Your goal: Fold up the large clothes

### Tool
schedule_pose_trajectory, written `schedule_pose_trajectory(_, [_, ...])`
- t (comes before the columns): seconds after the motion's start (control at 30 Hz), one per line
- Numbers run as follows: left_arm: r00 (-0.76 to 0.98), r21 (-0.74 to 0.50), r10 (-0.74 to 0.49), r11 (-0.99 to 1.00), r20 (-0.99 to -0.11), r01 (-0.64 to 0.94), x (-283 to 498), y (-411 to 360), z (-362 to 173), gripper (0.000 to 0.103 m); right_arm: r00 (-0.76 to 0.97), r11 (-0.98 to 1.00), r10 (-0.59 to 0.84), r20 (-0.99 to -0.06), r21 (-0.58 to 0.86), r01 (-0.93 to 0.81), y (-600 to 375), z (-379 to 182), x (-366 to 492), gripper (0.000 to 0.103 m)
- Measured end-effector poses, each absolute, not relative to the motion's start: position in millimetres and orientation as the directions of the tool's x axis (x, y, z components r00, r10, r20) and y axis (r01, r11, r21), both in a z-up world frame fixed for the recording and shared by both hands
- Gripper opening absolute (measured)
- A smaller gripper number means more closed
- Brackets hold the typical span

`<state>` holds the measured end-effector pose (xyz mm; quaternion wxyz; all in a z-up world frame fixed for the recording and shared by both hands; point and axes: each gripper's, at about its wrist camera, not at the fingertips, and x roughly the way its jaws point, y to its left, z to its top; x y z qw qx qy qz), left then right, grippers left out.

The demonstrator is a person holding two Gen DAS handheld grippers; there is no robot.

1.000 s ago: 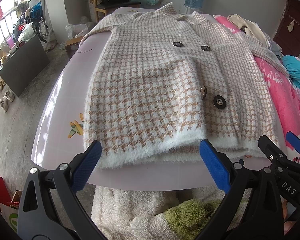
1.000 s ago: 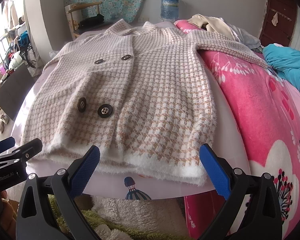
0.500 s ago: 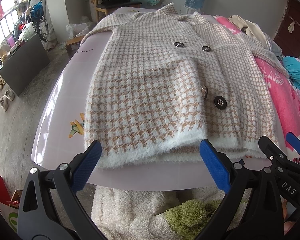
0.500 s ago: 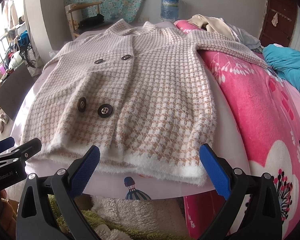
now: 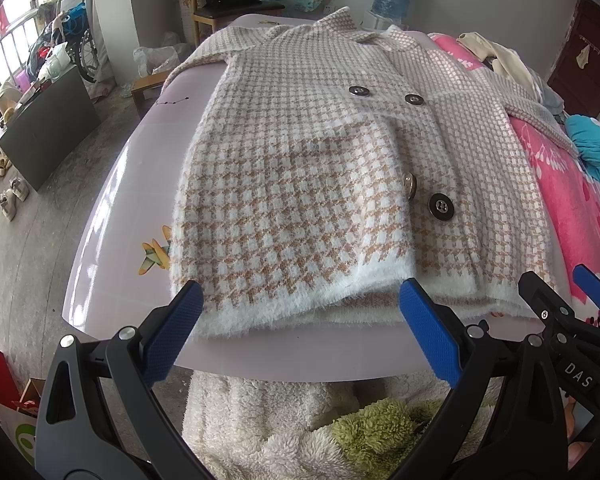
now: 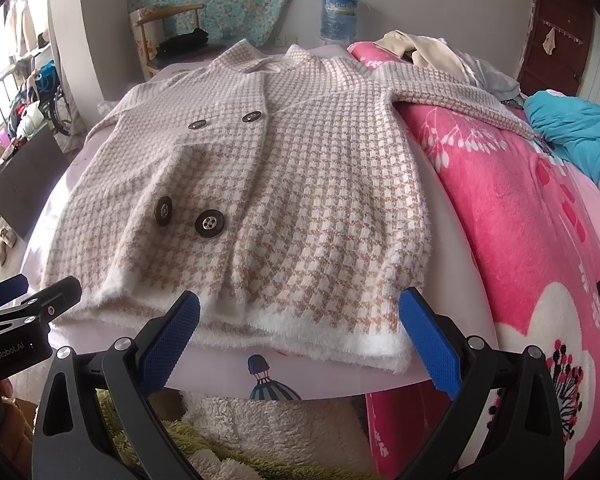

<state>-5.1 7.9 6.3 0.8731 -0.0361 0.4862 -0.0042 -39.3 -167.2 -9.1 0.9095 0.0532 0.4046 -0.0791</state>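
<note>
Left to right: the left claw (image 5: 300,330) is spread wide and holds nothing; its 2 blue pads (image 5: 172,332) sit just short of the white fuzzy hem of the houndstooth coat (image 5: 308,184), 1 pad near the hem's left corner and the other near the overlapping front edge. The coat lies flat, front side up, on the pale lilac tabletop (image 5: 112,216), hem toward the claws and collar at the far end; a printed aeroplane motif (image 5: 154,254) shows on the bare surface just left of the coat. 4 dark buttons (image 5: 441,208) run in 2 pairs up the coat's front. The right claw (image 6: 300,330) is likewise wide open and empty, its pads (image 6: 430,340) framing the right half of the hem without touching it; a hot-air balloon print (image 6: 270,380) lies on the tabletop between the pads, just below the hem. The coat's right sleeve (image 6: 460,100) extends off the tabletop onto the pink floral blanket (image 6: 520,220) of the adjoining bed. Each claw appears at the edge of the other's view, side by side at the near tabletop edge.
</note>
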Motion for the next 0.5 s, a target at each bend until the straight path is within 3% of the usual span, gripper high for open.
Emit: schedule_pose_trajectory(0.5, [0.536,-0.082,-0.053,0.996,-0.842,-0.030,-1.8,16.4,8.0,0.095,0.664,0.980,-0.120,-0.738,0.019,0.198,-167.6,-1.8,-34.8,0.097])
